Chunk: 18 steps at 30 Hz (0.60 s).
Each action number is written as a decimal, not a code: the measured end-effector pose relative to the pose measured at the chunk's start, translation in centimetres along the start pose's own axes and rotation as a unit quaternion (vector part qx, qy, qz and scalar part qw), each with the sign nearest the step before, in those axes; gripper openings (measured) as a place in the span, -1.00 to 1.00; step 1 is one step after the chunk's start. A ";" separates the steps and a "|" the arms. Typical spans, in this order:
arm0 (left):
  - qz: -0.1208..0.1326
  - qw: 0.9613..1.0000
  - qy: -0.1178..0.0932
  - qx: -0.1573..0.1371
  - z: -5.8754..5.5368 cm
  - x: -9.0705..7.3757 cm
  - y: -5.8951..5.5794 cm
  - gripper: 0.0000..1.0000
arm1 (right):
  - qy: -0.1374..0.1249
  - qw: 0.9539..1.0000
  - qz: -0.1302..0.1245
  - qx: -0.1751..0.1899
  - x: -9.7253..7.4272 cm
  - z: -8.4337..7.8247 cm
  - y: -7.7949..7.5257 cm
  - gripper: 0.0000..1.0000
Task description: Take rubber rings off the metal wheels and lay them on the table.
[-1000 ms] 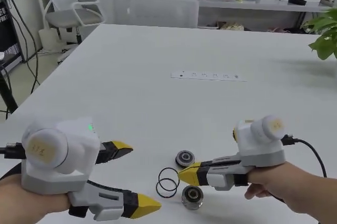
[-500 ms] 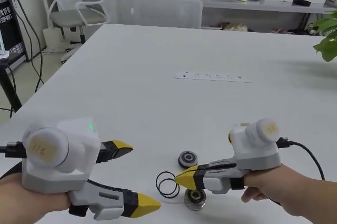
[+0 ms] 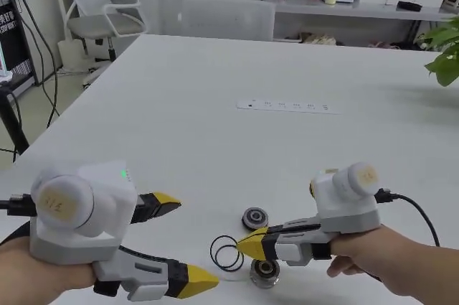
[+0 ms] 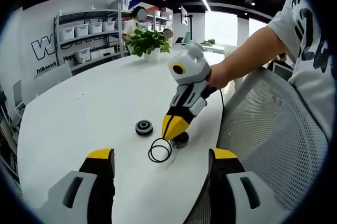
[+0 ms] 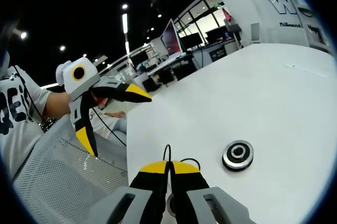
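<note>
At a white desk (image 3: 215, 104), the right gripper (image 3: 251, 242), its yellow-tipped jaws pressed together, noses up to the right edge of two thin black rubber rings (image 3: 226, 254). The rings lie overlapped and flat on the surface, and whether the gripper nips a ring's edge cannot be told. One small round metal wheel (image 3: 254, 217) sits just beyond the rings and to their right. A second metal wheel (image 3: 264, 270) lies just right of the rings on the person's side, tucked under the same gripper. The left gripper (image 3: 181, 240), jaws spread wide and holding nothing, hangs left of the rings, pointing across them. By this reading the right gripper is the nearer to both wheels, which lie flat with axles upright. Whether either wheel carries a ring is too small to tell.
</note>
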State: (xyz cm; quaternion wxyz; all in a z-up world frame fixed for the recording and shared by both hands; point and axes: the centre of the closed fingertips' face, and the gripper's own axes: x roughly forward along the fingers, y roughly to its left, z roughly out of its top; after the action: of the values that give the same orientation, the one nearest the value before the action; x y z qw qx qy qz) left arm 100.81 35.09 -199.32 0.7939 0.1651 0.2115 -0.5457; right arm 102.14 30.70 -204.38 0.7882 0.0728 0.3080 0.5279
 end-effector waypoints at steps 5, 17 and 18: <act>0.000 1.000 0.002 0.001 -0.1 0.0 -0.1 0.42 | 0.000 1.000 -0.001 -0.001 0.0 0.0 -0.1 -1.00; 0.000 1.000 0.002 0.001 -0.1 -0.1 -0.2 0.41 | 0.003 1.000 0.001 -0.004 0.3 -0.1 0.3 -1.00; 0.001 1.000 0.002 0.000 -0.1 -0.1 -0.2 0.41 | 0.003 1.000 0.001 -0.003 0.3 -0.1 0.3 -0.99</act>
State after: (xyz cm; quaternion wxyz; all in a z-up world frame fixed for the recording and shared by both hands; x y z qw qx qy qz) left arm 100.58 35.18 -199.36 0.7937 0.1666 0.2127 -0.5450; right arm 101.94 31.07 -204.47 0.7868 0.0688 0.3086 0.5301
